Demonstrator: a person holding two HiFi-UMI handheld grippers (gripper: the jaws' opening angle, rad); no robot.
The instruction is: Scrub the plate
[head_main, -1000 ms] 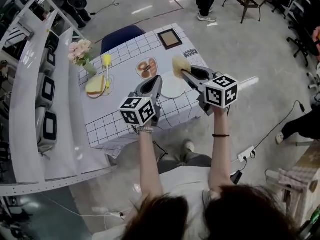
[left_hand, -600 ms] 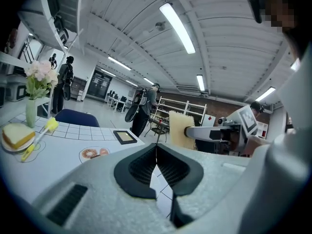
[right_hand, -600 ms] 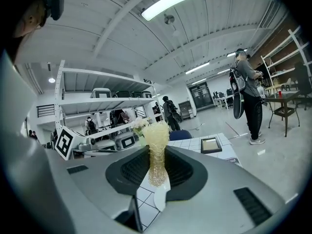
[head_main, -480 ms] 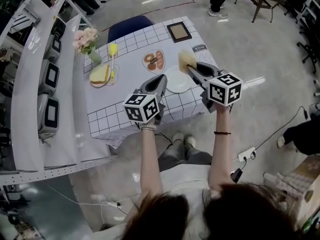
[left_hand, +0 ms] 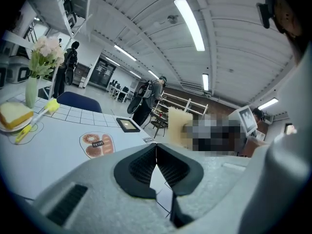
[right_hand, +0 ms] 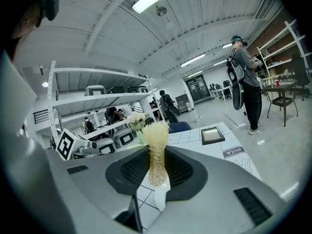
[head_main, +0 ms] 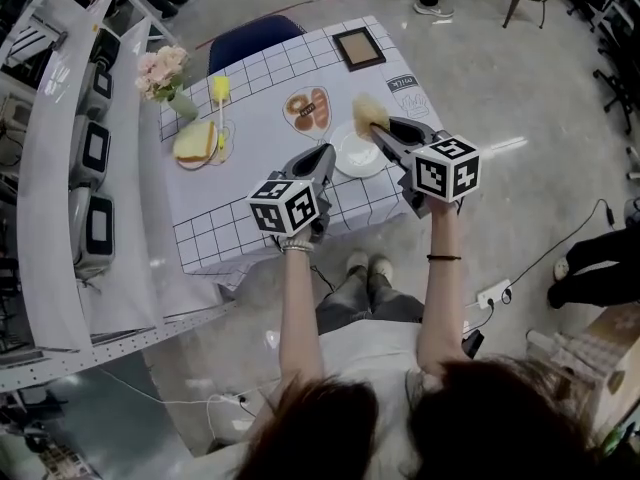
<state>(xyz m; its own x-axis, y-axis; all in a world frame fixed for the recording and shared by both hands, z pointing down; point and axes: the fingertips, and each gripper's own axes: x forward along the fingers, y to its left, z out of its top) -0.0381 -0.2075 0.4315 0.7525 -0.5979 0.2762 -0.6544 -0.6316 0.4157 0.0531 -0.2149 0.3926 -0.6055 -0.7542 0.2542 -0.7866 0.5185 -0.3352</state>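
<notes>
The right gripper (right_hand: 157,165) is seen closed on a pale yellow, fibrous mesh scrubber (right_hand: 156,130). It is pinched at its narrow waist, and the loose puffed head stands clear above the jaw pads. The left gripper (left_hand: 156,152) is seen with its jaws brought together at the tips and nothing held between them.

In the head view the round white plate (head_main: 352,158) lies on the white grid-patterned tablecloth (head_main: 240,198), near the table's front edge, with the two grippers to either side of it. The scrubber is held over the plate's far right rim. Whether it touches the plate cannot be told.

The plate is judged to be stiff, smooth and breakable, and likely to slide on the cloth under a sideways rub. A hold at its near rim, or a press there with the left gripper, would probably be needed. The scrubber is judged to be light, soft and springy. A grip at the waist should be enough, and it should flatten against the plate under light pressure.
</notes>
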